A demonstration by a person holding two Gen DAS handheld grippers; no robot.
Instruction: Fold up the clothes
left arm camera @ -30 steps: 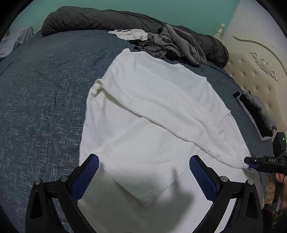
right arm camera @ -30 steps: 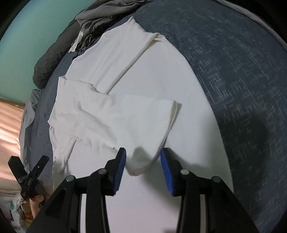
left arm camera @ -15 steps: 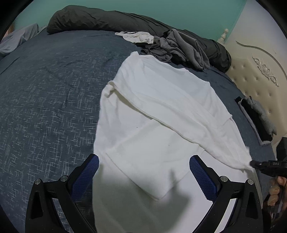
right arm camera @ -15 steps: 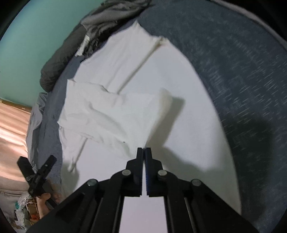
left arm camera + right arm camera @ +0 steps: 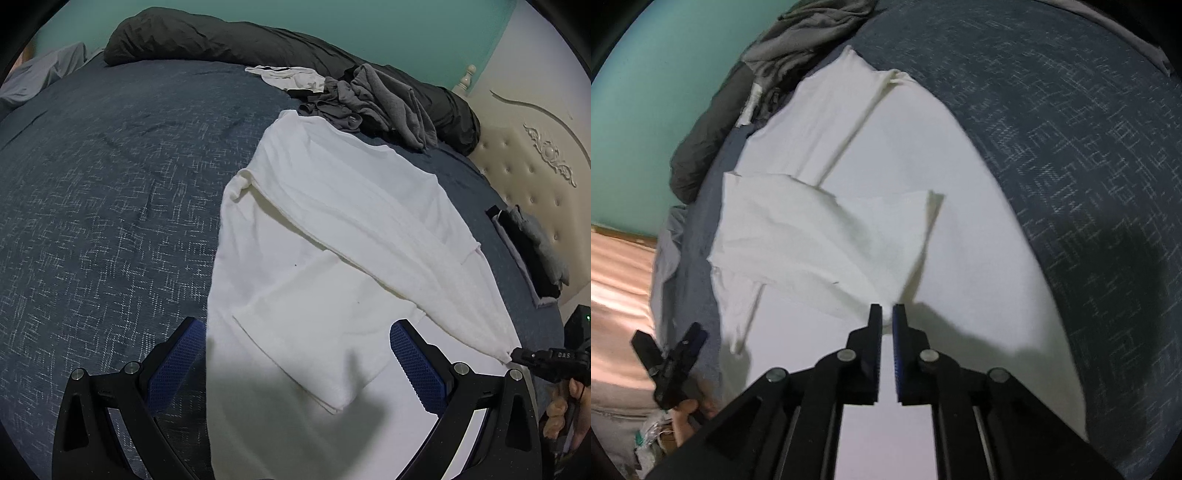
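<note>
White long-sleeved cotton garment [image 5: 332, 221] lay spread flat on dark blue woven bedspread [image 5: 110, 192], long axis running from the near edge of the bed away toward the far side, where a dark grey bolster pillow [image 5: 229, 40] lay. Far end of garment nearly touched a crumpled grey clothes heap [image 5: 373, 99]. One sleeve was folded diagonally across the body, cuff end pointing to lower right in left wrist view. A folded flap sat on the lower body, corner toward the camera.

Right gripper [image 5: 886, 317] had the sleeve cuff tip between its jaws, which stood only a narrow gap apart and were opening; white cloth showed in the gap, pads seemed to be on it. In left wrist view, the same gripper sat at the sleeve tip at right edge, person's fingers [image 5: 557, 410] behind it.

Left gripper [image 5: 295, 365] was released, jaws spread wide, nothing between the blue pads; hovered over the garment's near hem, not touching.

Small white garment [image 5: 288, 75] lay by the grey heap. Folded dark clothes stack [image 5: 532, 251] sat near the cream tufted headboard [image 5: 532, 166]. Teal wall [image 5: 332, 22] behind.
</note>
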